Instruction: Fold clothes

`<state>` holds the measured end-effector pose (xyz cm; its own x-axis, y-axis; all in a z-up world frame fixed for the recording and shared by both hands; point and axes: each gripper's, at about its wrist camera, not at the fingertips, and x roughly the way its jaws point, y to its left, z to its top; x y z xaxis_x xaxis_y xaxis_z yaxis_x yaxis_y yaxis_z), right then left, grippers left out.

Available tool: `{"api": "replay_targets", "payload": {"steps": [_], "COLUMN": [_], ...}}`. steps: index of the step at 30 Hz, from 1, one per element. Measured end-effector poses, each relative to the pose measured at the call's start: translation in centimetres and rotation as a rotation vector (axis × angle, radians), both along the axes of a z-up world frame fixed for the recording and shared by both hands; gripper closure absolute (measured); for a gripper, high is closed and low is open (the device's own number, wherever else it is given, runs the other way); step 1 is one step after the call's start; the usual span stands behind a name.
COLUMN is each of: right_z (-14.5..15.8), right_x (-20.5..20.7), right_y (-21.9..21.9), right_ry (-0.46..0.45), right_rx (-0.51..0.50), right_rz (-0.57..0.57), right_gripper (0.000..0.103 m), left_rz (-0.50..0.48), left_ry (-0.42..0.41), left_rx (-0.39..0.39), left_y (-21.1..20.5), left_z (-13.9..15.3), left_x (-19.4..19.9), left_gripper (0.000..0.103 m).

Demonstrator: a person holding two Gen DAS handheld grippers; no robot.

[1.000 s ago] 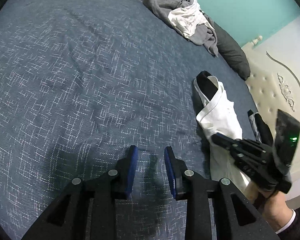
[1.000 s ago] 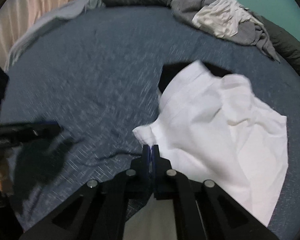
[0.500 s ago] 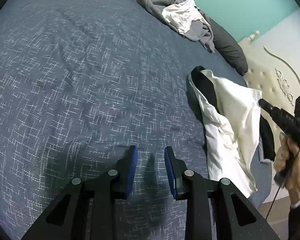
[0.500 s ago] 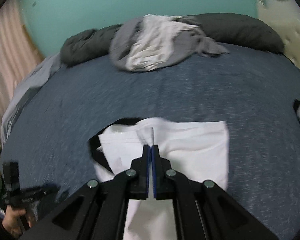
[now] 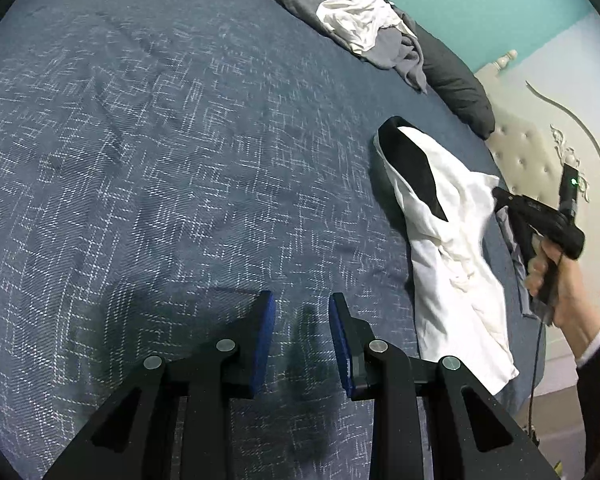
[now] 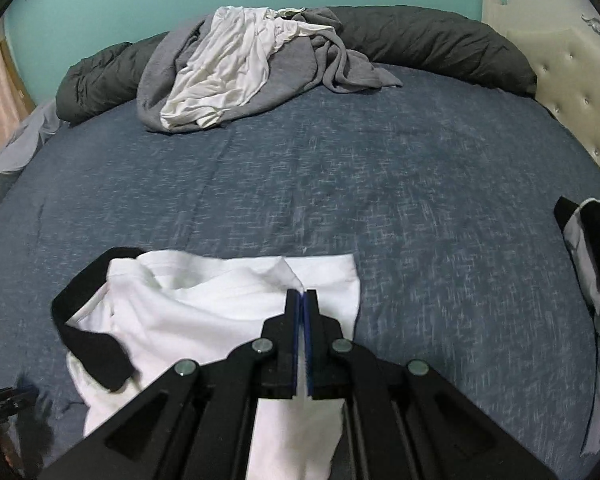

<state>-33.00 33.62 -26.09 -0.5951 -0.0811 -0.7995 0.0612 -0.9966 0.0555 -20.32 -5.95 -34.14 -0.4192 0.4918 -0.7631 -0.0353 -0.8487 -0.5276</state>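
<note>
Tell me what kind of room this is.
Most likely a bedroom. A bed with a dark blue cover, a cream tufted headboard and dark grey pillows along the teal wall. Unfolded clothes are piled at the far side.

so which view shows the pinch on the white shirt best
The right wrist view: the right gripper is shut on a fold of the shirt. The left wrist view shows the shirt lying long, the pinch small and blurred.
</note>
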Motion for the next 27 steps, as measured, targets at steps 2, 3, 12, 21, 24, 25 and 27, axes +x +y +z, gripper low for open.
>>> {"api": "replay_targets", "payload": {"steps": [2, 3, 12, 21, 24, 25, 27], "right_z": [-0.6, -1.0, -2.5, -4.0, -5.2, -5.4, -5.6], "right_x": [-0.7, -1.0, -1.7, -3.2, -3.6, -3.6, -3.3], "right_y": [0.2, 0.4, 3.2, 0.4, 0.1, 0.0, -0.2], "right_ry": [-0.012, -0.021, -0.006, -0.077, -0.112, -0.115, -0.108], "right_rx": [0.012, 0.012, -0.089, -0.063, -0.067, -0.066, -0.060], "right_rz": [-0.006, -0.014, -0.119, 0.018, 0.021, 0.023, 0.030], "right_gripper": [0.101, 0.101, 0.096, 0.061, 0.064, 0.075, 0.091], "left_rz": [-0.003, -0.004, -0.016, -0.020, -0.021, -0.020, -0.017], "left_ry": [-0.002, -0.003, -0.006, -0.007, -0.006, -0.006, -0.006], "left_rx": [-0.001, 0.000, 0.003, 0.009, 0.007, 0.007, 0.005], "left_y": [0.1, 0.2, 0.8, 1.2, 1.2, 1.3, 1.2], "left_z": [0.0, -0.1, -0.2, -0.3, -0.3, -0.3, -0.4], "left_x": [-0.2, -0.3, -0.9, -1.4, -1.4, -1.4, -1.6], "left_gripper": [0.073, 0.073, 0.073, 0.073, 0.073, 0.073, 0.072]}}
